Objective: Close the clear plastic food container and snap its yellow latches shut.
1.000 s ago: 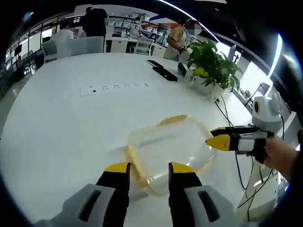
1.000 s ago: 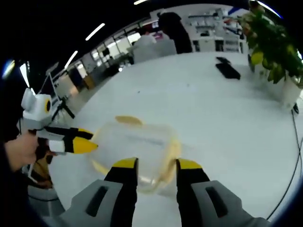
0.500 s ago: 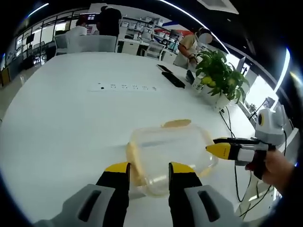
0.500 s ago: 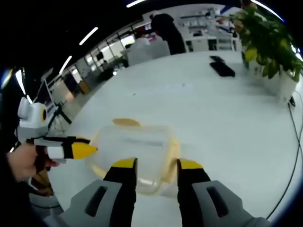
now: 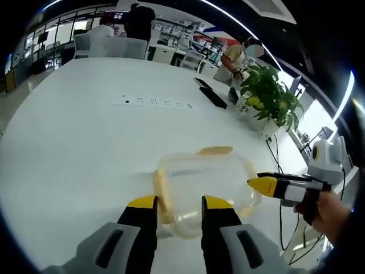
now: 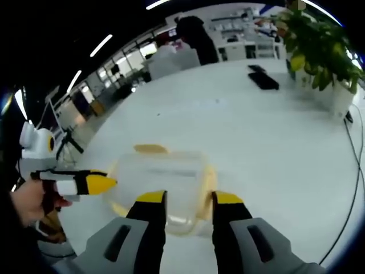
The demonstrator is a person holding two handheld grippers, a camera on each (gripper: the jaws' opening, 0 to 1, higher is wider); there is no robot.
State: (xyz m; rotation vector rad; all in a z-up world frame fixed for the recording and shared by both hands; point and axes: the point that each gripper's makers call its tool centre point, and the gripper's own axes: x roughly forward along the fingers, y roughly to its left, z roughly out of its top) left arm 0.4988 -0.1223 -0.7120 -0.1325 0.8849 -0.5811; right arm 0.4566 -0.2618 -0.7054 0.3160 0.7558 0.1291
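The clear plastic food container (image 5: 199, 185) lies on the white table (image 5: 85, 148) with its lid on. A yellow latch (image 5: 214, 150) sticks out flat at its far edge, and another yellow latch (image 5: 160, 193) runs along its left end. My left gripper (image 5: 179, 204) is open, its yellow-tipped jaws straddling the container's near left corner. My right gripper (image 5: 265, 185) reaches in from the right, its tip at the container's right end. In the right gripper view the container (image 6: 162, 180) sits just beyond my open right gripper (image 6: 188, 198), and the left gripper (image 6: 94, 184) points at its left end.
A potted plant (image 5: 268, 94) stands at the table's far right with a cable (image 5: 272, 149) trailing from it. Black flat devices (image 5: 212, 97) and a row of inset sockets (image 5: 151, 103) lie farther back. People and chairs are beyond the table.
Both views have shifted slightly with the hands. The grippers keep their places at the container's two ends, and the container has not moved.
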